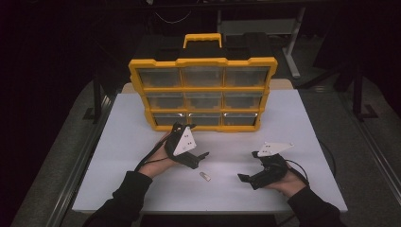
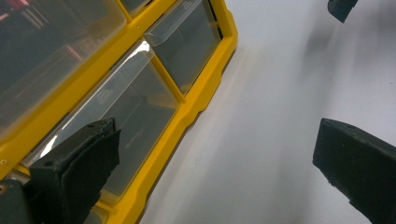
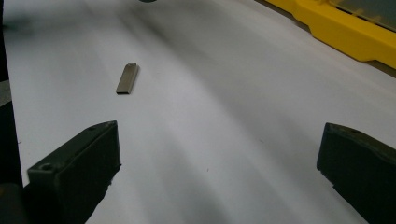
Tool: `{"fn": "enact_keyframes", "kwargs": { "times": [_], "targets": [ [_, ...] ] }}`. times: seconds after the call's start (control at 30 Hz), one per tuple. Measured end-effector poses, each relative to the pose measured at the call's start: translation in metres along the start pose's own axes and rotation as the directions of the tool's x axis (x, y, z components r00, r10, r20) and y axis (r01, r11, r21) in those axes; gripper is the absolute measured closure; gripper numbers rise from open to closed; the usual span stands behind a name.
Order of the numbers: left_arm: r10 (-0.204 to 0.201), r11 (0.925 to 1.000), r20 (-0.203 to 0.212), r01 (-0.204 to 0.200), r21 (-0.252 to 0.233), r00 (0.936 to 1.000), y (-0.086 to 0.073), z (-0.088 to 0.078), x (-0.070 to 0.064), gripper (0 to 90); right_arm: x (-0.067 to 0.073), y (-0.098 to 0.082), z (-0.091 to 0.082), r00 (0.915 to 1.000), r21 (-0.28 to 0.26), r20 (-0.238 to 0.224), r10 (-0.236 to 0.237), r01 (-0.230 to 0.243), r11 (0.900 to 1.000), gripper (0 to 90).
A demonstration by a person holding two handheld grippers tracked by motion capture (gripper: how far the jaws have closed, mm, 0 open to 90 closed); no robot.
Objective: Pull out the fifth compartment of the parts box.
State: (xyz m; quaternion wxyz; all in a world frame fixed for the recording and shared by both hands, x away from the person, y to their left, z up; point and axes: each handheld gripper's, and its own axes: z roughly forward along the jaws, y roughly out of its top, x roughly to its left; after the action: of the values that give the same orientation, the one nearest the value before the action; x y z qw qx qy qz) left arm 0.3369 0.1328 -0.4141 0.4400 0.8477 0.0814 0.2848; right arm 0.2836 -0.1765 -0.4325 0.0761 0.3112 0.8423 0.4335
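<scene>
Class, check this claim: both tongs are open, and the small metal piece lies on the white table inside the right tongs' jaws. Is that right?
Not quite. Both the left tongs and the right tongs are open, but the small metal piece lies on the white table ahead of the right tongs' jaws, not between them. The right gripper view shows it.

A white counter [image 1: 118,142] carries everything, its surface bare toward the near edge. Behind it stands a black case [image 1: 161,47] in the shadow. To the right, farther back, a pale metal table leg [image 1: 293,42] slants down to the floor, and a dark stand [image 1: 359,94] rises beside the counter's right side. A dark metal rail [image 1: 80,161] runs along the counter's left edge. The surroundings beyond are dim and hard to make out.
</scene>
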Motion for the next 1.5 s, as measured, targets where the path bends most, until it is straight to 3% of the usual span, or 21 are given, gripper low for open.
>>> {"fn": "enact_keyframes", "kwargs": {
  "times": [0.3,0.63,1.07,1.5],
  "targets": [
    [0.047,0.9989,-0.023,-0.046,0.009,0.9987,-0.001,0.001,-0.003,0.5,0.0,0.0,0.0,1.0,-0.001,0.0,0.003,-0.003,1.0,0.0],
    [0.11,0.9938,-0.043,-0.109,0.025,0.9931,0.0,0.003,-0.008,0.5,0.0,0.0,0.0,1.0,0.0,0.001,0.001,-0.001,1.0,0.0],
    [0.185,0.9823,-0.076,-0.182,0.045,0.9799,-0.001,0.004,-0.013,0.5,0.0,0.0,0.0,1.0,0.0,0.001,0.001,-0.001,1.0,0.0],
    [0.255,0.9661,-0.102,-0.249,0.07,0.9615,-0.003,0.004,-0.016,0.5,0.0,0.0,0.0,1.0,0.0,0.001,0.0,0.0,1.0,0.0]
  ]
}}
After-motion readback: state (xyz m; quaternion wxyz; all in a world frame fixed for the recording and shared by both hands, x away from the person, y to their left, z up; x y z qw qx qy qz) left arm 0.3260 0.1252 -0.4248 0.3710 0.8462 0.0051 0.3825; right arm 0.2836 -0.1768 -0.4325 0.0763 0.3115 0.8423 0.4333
